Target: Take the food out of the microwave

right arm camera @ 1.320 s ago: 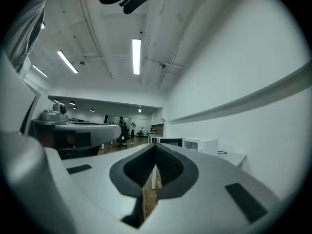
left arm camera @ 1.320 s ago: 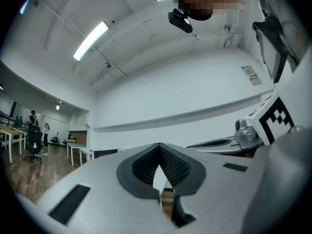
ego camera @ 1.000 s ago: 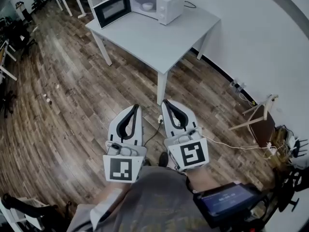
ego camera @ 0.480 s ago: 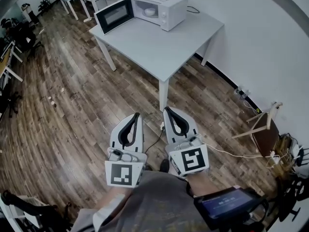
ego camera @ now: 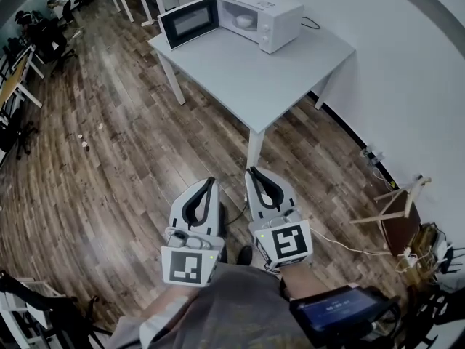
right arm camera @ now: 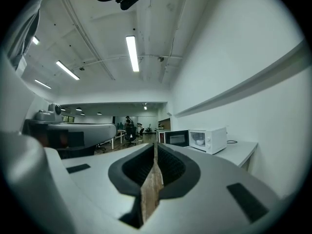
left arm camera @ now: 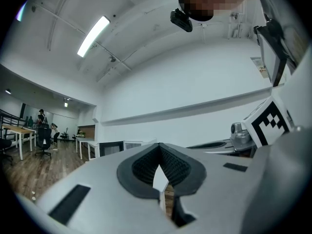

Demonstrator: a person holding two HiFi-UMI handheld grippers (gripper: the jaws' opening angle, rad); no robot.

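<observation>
As far as one can judge, the task is barely begun. The microwave (ego camera: 270,14) stands at the far end of the tabletop (ego camera: 254,82) with its door (ego camera: 189,22) already swung wide to the left, so the opening step looks done, but the food is untouched. A pale bowl (ego camera: 244,20) sits inside the cavity and presumably holds the food, though its contents are too small to make out. Everything that matters is left: closing the gap to the table, reaching into the cavity, gripping the bowl and bringing it out. The left gripper (ego camera: 210,184) and the right gripper (ego camera: 253,173) hang side by side over the wooden floor (ego camera: 109,151). They are short of the tabletop's near corner and well apart from the microwave, and both point roughly toward it. In the left gripper view the jaws are closed tip to tip with nothing between them; only a sliver of background shows through lower down. In the right gripper view the jaws are likewise closed and empty, and the microwave with its bowl appears far beyond them, to the right of the line they point along.
</observation>
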